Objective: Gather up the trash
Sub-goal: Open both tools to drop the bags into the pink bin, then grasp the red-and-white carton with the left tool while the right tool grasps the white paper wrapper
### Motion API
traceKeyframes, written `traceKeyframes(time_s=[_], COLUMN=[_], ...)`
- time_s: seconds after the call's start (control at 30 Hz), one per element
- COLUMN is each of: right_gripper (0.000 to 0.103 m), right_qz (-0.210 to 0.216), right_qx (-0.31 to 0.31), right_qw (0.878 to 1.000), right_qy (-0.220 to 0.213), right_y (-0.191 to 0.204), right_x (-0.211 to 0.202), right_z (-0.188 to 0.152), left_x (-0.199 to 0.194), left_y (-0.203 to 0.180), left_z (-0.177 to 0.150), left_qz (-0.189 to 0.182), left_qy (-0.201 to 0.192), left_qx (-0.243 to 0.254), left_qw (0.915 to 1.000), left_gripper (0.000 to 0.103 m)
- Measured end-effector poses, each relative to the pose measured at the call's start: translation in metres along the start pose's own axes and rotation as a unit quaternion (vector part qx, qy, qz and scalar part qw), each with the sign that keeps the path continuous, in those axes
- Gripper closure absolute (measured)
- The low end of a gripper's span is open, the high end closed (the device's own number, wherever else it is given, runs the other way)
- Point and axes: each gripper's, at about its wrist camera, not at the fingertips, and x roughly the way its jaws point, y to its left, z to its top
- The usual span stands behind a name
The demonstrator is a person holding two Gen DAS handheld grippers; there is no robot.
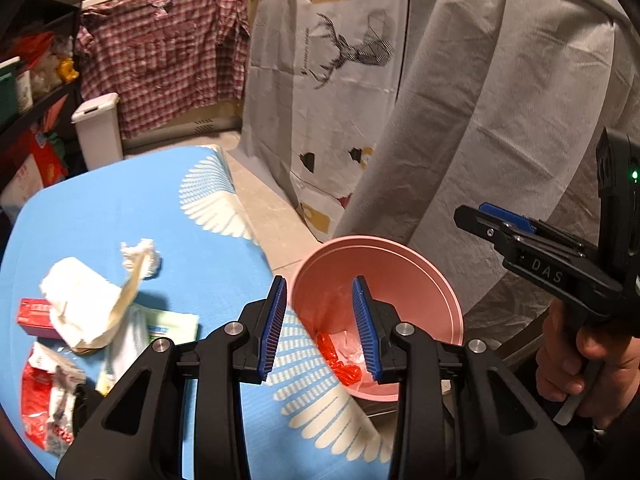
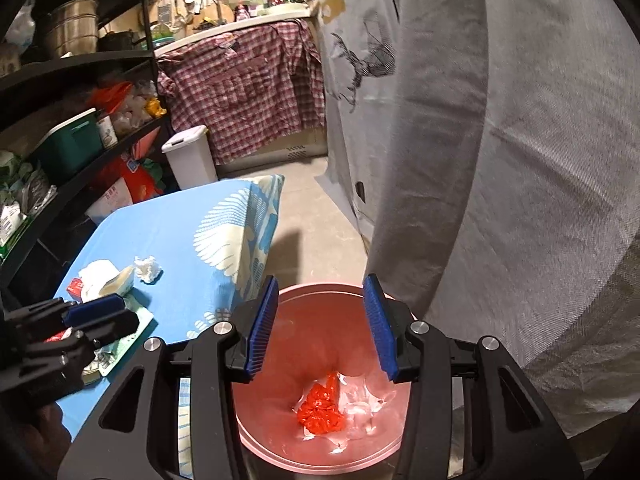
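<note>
A pink bin (image 1: 440, 276) (image 2: 288, 360) stands on the floor beside the blue-clothed table (image 1: 120, 208) (image 2: 180, 240). A red wrapper (image 1: 340, 364) (image 2: 322, 406) and clear plastic (image 2: 364, 404) lie in its bottom. My left gripper (image 1: 320, 280) (image 2: 116, 312) is open and empty, over the table edge and the bin's left rim. Above the bin mouth my right gripper (image 2: 322, 278) (image 1: 476, 212) is also open and empty. On the table lie a crumpled tissue (image 1: 144, 258) (image 2: 148, 268), a white paper wad (image 1: 80, 300), a red box (image 1: 34, 316), a green-white packet (image 1: 176, 324) and a red-white wrapper (image 1: 44, 404).
A grey sheet (image 1: 480, 120) (image 2: 520, 160) hangs close on the right, just behind the bin. A white lidded bin (image 1: 100, 132) (image 2: 190, 156) stands past the table's far end. A black shelf rack (image 2: 60, 80) full of goods lines the left. Tiled floor (image 2: 312, 208) runs between table and sheet.
</note>
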Motion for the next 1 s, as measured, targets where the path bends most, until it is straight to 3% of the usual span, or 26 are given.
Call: traceKeyframes(time_s=[0.2,0.6,0.83,1.0], right_gripper=[0.059,0.086,0.087,0.087], right_qz=[0.019,0.075,0.11,0.143], right_qx=[-0.008,-0.028,-0.037,-0.05], right_qw=[1.0,0.996,0.993,0.988], right_qy=[-0.007,-0.028,-0.023,-0.007], right_y=[0.018,0.065,0.09,0.121], right_x=[-0.007,-0.018,-0.012,0.003], right_z=[0.0,-0.003,-0.005,-0.008], left_x=[-0.021,-0.085,-0.113,-0.129], left_y=[0.017,0.084,0.127,0.15], left_z=[0.0,0.0,-0.008,-0.016], left_qz=[0.014,0.059,0.099,0.107], left_qy=[-0.013,-0.052,-0.052,-0.047], left_qx=[-0.013,-0.053,-0.071,-0.082], left_qw=[0.9997,0.9955,0.9912,0.9898], left_gripper=[0.069,0.072,0.074,0.074])
